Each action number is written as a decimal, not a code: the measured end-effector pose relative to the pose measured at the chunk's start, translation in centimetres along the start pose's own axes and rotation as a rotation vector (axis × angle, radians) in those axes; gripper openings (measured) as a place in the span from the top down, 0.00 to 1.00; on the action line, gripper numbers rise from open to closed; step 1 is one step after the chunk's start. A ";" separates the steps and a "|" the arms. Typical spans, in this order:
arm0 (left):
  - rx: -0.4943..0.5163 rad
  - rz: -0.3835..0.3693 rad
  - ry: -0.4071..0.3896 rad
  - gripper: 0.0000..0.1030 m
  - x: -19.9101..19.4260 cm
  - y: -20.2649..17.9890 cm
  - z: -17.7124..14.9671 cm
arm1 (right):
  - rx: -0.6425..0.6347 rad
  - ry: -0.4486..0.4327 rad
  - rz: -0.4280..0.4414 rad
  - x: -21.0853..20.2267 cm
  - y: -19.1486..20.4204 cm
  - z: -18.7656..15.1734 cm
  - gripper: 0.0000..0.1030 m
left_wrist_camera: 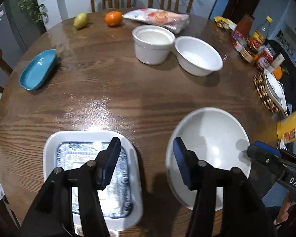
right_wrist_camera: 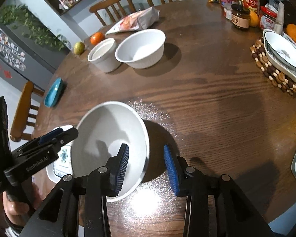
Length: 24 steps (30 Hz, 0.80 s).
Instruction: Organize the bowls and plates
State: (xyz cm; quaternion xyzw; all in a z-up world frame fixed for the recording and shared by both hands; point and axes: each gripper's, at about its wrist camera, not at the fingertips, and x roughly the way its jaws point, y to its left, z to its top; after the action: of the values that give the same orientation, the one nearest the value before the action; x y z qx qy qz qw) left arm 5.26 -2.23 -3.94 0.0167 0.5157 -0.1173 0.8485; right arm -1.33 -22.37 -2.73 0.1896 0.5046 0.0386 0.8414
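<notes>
A large white bowl (left_wrist_camera: 211,146) (right_wrist_camera: 108,138) sits near the table's front edge. My right gripper (right_wrist_camera: 147,169) is open, with its left finger inside the bowl and its right finger outside the rim. My left gripper (left_wrist_camera: 146,162) is open and empty, above the gap between the bowl and a white rectangular plate with a blue pattern (left_wrist_camera: 88,169) on its left. Farther back stand a white ramekin (left_wrist_camera: 153,43) (right_wrist_camera: 104,54) and a white bowl (left_wrist_camera: 199,55) (right_wrist_camera: 142,48). A blue oval dish (left_wrist_camera: 37,70) (right_wrist_camera: 54,94) lies at the left.
A white dish (right_wrist_camera: 282,55) rests on a beaded trivet (right_wrist_camera: 274,75) at the right. Jars and bottles (right_wrist_camera: 240,15) crowd the back right. A pear (left_wrist_camera: 80,20), an orange (left_wrist_camera: 113,18) and a snack bag (left_wrist_camera: 157,17) lie at the back. Wooden chairs ring the table.
</notes>
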 end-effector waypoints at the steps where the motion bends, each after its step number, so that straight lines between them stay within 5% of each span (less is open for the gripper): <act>1: -0.011 0.005 -0.006 0.48 -0.2 0.5 0.1 | -0.001 -0.003 0.005 -0.1 0.1 0.1 0.63; 11: -0.140 0.056 -0.061 0.48 -2.3 6.4 1.7 | -0.097 -0.007 0.090 -0.2 4.7 2.1 0.63; 24: -0.429 0.237 -0.105 0.48 -2.3 24.0 5.9 | -0.278 0.074 0.264 7.8 21.3 7.8 0.63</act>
State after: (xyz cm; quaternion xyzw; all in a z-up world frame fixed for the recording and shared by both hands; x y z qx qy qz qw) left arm 14.56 20.63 -1.38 -0.1097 0.4783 0.0946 0.8662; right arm 11.85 -2.84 1.67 0.1343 0.4957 0.2247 0.8281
